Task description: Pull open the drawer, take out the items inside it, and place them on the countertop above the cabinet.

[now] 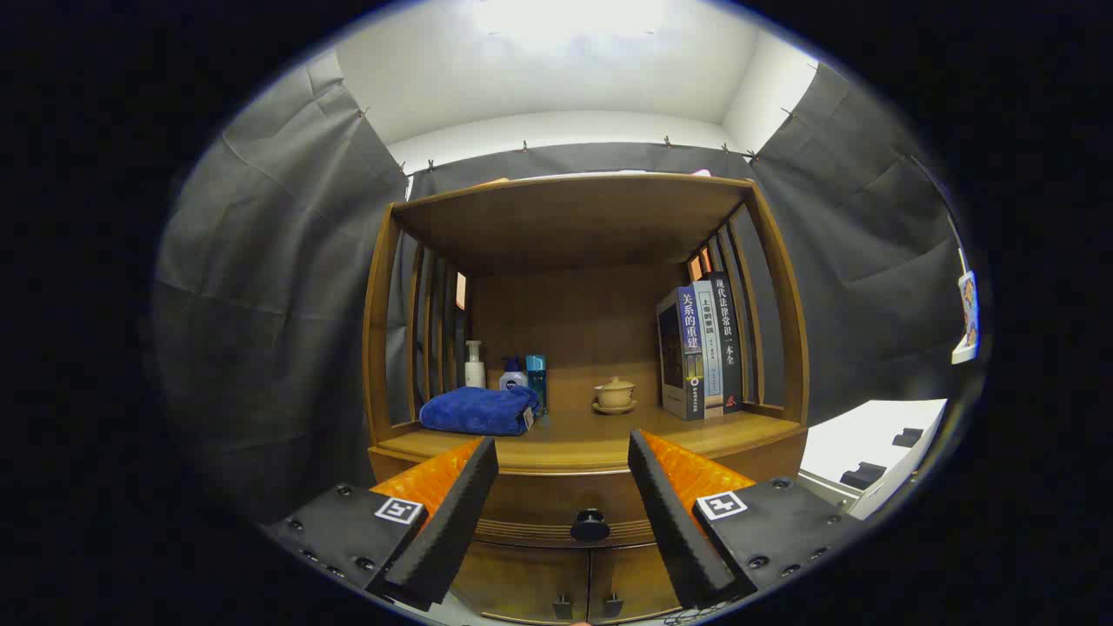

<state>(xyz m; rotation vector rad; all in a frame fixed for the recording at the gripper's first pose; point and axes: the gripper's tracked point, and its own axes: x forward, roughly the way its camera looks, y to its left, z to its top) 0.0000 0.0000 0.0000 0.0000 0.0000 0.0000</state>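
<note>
Camera rides the gripper [561, 452], facing the cabinet [574, 348] front, near drawer height

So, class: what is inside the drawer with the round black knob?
Its contents are hidden: the drawer is closed, showing its wooden front and knob. The open gripper frames the knob, touching nothing.
</note>
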